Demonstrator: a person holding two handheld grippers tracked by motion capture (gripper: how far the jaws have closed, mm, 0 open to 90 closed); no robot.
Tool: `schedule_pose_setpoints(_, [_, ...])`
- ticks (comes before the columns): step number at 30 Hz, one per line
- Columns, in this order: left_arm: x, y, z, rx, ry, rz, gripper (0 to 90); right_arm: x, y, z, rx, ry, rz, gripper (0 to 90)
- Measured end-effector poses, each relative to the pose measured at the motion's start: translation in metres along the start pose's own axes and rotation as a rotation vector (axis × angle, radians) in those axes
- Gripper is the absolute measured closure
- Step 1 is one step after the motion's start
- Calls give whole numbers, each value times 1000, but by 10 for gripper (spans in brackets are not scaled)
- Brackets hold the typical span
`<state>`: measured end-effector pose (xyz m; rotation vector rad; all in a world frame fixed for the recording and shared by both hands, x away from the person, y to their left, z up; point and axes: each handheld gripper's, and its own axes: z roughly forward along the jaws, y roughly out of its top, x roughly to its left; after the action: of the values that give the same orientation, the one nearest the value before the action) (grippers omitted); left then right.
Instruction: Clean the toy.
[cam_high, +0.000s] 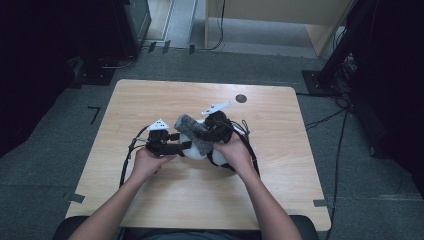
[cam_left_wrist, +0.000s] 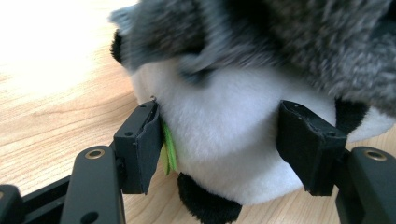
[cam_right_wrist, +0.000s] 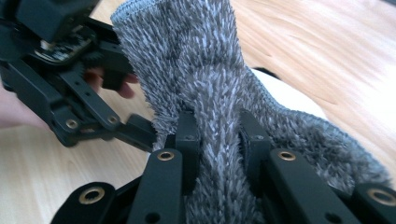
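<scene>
Plush panda (cam_left_wrist: 224, 140) mid-table, w/ grey cloth (cam_right_wrist: 219, 116)

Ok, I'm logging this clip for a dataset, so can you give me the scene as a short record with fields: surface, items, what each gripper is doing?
surface: light wooden table
item 1: black-and-white plush panda toy, resting on the table
item 2: fuzzy grey cloth, draped over the top of the toy
left gripper: jaws on either side of the toy's white body, pads against the plush
right gripper: jaws pinched on a fold of the grey cloth
detail: small green tag at the toy's side, by the left jaw pad
</scene>
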<state>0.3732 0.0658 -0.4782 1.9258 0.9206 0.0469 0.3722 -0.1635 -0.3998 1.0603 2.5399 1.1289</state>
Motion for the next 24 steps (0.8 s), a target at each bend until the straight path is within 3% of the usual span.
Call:
schedule_pose_setpoints(11, [1, 2, 1, 13, -4, -13, 335, -14, -19, -38, -25, -113, 25, 747])
schedule_pose_setpoints(16, [1, 3, 2, 7, -9, -16, 335, -30, -32, -61, -57, -152, 74, 746])
schedule_pose_setpoints(19, [0, 4, 2, 13, -8, -11, 336, -43, -42, -74, -78, -169, 127, 745])
schedule_pose_setpoints(24, [1, 5, 2, 14, -12, -11, 336, -56, -56, -87, -85, -197, 171, 744])
